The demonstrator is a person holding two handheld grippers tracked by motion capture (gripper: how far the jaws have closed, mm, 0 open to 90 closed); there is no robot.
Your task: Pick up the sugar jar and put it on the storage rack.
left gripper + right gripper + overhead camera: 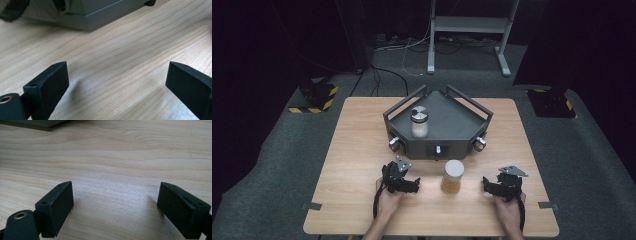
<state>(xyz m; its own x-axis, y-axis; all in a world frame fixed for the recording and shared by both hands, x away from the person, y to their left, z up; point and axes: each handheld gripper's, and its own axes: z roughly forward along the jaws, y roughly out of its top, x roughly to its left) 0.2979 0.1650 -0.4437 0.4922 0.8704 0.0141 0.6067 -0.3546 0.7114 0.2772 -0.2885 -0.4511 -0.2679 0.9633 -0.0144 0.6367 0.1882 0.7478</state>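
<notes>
The clear glass jar with a white lid and amber contents stood upright on the light wooden desk, its long axis vertical and its lid pointing up. It sat near the desk's near edge, just in front of the dark grey angular metal tray, about midway between the two hands. The left hand-held gripper lay to the jar's left, close by but apart from it, its black jaws pointing right toward the jar and standing wide open over bare wood. The right hand-held gripper lay to the jar's right, a little farther off, its jaws also spread open with nothing between them. On the far left part of the tray stood a second clear jar with a silver metal lid, upright.
</notes>
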